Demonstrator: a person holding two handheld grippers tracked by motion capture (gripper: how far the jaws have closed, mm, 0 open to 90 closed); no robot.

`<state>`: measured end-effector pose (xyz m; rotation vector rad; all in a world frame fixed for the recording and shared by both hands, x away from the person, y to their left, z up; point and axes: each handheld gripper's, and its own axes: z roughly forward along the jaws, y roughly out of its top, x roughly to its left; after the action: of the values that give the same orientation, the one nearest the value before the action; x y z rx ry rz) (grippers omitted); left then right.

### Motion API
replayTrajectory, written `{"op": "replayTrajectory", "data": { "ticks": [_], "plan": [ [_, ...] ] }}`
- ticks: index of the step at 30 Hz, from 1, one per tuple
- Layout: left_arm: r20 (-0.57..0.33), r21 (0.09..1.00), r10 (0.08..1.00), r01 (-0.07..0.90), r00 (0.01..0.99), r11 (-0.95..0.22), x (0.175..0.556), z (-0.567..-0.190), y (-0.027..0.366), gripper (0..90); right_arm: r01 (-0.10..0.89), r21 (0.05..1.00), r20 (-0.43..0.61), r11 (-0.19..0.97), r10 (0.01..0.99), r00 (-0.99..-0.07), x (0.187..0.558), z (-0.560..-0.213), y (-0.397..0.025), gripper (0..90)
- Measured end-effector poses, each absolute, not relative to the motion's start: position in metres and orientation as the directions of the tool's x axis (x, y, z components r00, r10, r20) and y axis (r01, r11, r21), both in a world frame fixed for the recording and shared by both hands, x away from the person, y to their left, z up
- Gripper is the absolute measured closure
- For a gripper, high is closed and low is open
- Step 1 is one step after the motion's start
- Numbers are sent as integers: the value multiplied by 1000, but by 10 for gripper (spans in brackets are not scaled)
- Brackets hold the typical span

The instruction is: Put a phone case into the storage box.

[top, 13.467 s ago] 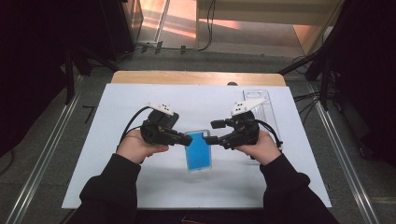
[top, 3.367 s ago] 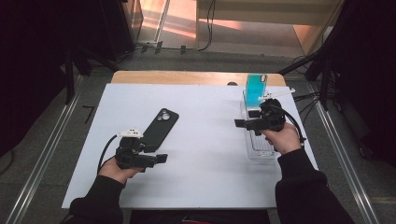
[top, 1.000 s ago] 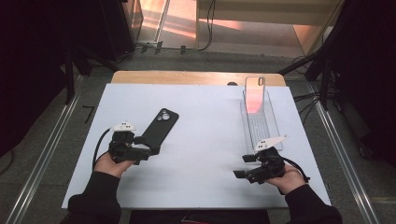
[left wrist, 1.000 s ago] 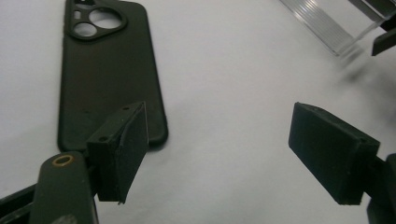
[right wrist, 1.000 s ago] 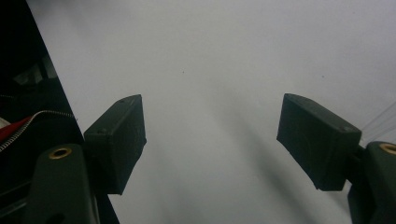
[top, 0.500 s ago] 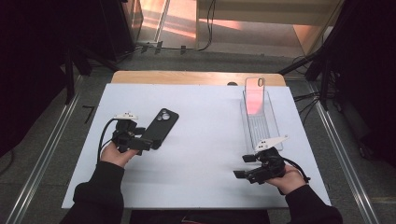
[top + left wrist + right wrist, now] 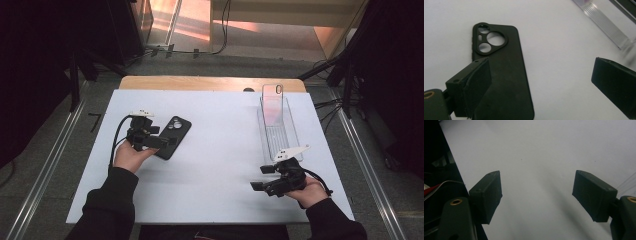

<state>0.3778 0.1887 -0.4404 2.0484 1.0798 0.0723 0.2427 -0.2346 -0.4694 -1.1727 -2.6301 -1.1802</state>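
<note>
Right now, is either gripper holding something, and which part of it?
Nothing is held. The left gripper has its jaws open over the black phone case, one jaw above its lower end. The right gripper is open above bare table.

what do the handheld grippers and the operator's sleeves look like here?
Both are black. The left gripper and right gripper each have two blocky jaws with flat pads, brass-coloured rivets, a light plate on top and a trailing black cable. The sleeves are black with ribbed cuffs.
</note>
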Motion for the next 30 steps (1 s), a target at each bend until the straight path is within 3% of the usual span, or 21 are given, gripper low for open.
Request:
{"op": "replayTrajectory", "data": {
  "ticks": [25, 30],
  "plan": [
    [-188, 668, 780, 660, 597, -345, 410, -456, 169, 38, 645, 633, 312, 429, 621, -719, 242, -469, -235, 217],
    [-200, 646, 781, 679, 592, -348, 410, -462, 168, 38, 646, 632, 315, 427, 621, -718, 241, -469, -235, 217]
  ]
}}
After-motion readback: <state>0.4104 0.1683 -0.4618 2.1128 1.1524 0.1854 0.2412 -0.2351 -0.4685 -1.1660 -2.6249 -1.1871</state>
